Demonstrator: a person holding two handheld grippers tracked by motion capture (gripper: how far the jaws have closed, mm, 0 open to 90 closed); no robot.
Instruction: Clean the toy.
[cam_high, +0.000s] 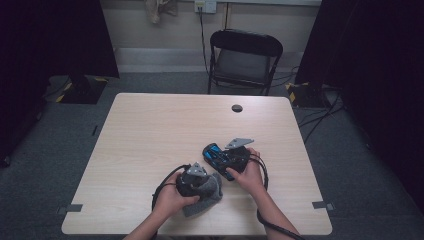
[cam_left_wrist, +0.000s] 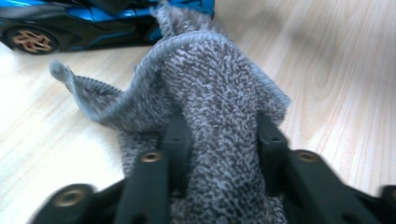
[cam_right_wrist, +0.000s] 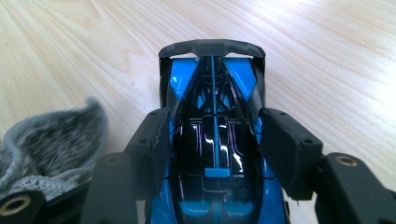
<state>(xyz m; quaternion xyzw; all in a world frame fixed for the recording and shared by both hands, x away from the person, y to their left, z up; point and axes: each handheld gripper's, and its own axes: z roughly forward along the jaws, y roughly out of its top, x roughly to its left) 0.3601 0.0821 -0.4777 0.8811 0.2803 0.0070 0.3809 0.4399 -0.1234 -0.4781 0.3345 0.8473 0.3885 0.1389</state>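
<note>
Table: I see a light wooden table (cam_high: 150, 130) with my two hands at the near edge.
Left hand: my left hand (cam_high: 172, 197) holds the left gripper (cam_high: 196, 180) low over the near part of the table.
Left gripper: in the left gripper view its two black jaws stand a little apart, with a fat fold of the grey cloth (cam_left_wrist: 210, 107) between them. The fold fills the gap and touches both jaws. I cannot tell for sure how hard they squeeze it.
Grey cloth: it is fuzzy and speckled grey. It lies bunched up on the table under the left gripper, near the front edge. One corner sticks up and out to the side.
Right hand: my right hand (cam_high: 248, 175) holds the right gripper (cam_high: 227, 156) just beside the left one.
Right gripper: its jaws are about half open and press on both sides of the toy car (cam_right_wrist: 215, 140). It has hold of the car.
Toy car: it is blue and black and shiny. It sits on the table, between the jaws, with its dark wing at the far end.
Car and cloth: they are very close. The cloth's corner is right next to the car.
Behind the table: a black folding chair (cam_high: 245, 57) stands on the grey floor.
</note>
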